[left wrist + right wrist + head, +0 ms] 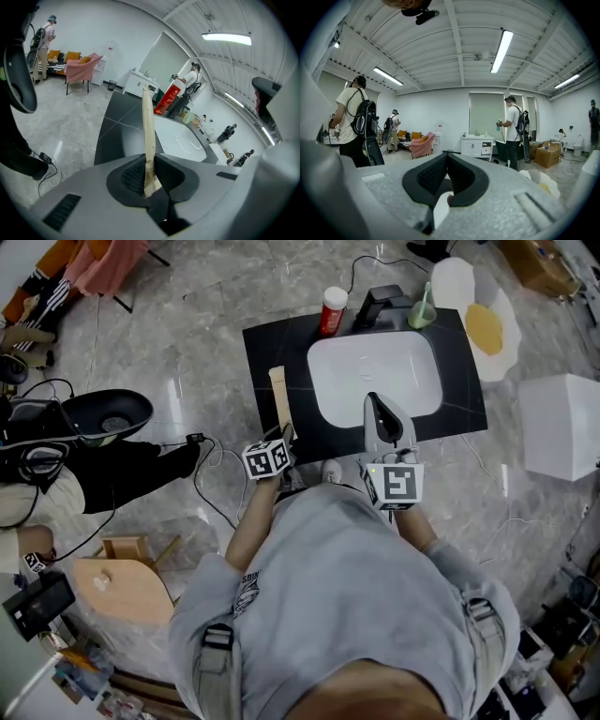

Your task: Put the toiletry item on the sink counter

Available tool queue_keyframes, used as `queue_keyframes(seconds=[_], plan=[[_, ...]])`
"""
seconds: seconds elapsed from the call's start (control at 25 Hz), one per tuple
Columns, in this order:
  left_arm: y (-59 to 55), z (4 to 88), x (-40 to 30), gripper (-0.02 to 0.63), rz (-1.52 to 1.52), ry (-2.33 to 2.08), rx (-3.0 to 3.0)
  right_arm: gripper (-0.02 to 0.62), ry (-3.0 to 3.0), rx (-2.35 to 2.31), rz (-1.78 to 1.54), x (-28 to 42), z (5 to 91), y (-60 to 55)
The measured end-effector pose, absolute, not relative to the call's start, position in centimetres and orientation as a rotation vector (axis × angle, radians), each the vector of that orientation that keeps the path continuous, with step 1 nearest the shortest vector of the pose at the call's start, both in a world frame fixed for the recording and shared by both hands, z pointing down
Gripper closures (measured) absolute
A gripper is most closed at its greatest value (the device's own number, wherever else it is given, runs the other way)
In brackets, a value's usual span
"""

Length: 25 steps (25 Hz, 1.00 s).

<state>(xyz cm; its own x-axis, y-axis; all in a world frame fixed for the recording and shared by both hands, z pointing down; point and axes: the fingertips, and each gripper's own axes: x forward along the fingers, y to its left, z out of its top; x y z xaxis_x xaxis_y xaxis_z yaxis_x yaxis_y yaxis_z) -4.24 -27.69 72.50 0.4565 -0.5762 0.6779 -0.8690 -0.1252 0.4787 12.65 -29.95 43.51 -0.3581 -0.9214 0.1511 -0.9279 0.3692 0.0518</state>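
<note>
head view: packet [279, 399] plain, red bottle [332, 312] unreadable

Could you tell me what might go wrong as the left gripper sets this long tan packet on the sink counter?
The left gripper pinches the tan packet only at its bottom end, so the long free part could swing or slip out. The bare counter strip left of the white basin is narrow. If released off-target, the packet might slide into the basin or off the edge.
</note>
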Motion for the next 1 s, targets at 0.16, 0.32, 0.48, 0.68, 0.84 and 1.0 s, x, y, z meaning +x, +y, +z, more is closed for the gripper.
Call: queue_keyframes(seconds=[0.16,0.32,0.48,0.68,0.84,1.0], plan=[[-27.9,73.9,-3.9,0.558,0.394,-1.205,1.776,0.591,-2.45,1.698,0.075,12.9,43.6,-29.9],[-27.6,74.4,-3.8,0.558,0.387,-1.199,1.758,0.591,-2.44,1.711,0.085,13.2,43.5,-29.4],[-27.6,74.1,-3.9,0.537,0.415,-1.214,1.785,0.591,-2.45,1.692,0.067,13.1,43.5,-29.2],[-27.8,73.7,-4.8,0.462,0.458,-1.254,1.779,0.591,-2.455,1.691,0.071,13.1,43.3,-29.2],[-27.7,73.2,-5.5,0.462,0.427,-1.277,1.757,0.591,-2.462,1.688,0.083,12.9,43.4,-29.2],[-27.8,71.5,-6.0,0.495,0.381,-1.309,1.767,0.591,-2.486,1.661,0.057,12.3,43.1,-29.2]])
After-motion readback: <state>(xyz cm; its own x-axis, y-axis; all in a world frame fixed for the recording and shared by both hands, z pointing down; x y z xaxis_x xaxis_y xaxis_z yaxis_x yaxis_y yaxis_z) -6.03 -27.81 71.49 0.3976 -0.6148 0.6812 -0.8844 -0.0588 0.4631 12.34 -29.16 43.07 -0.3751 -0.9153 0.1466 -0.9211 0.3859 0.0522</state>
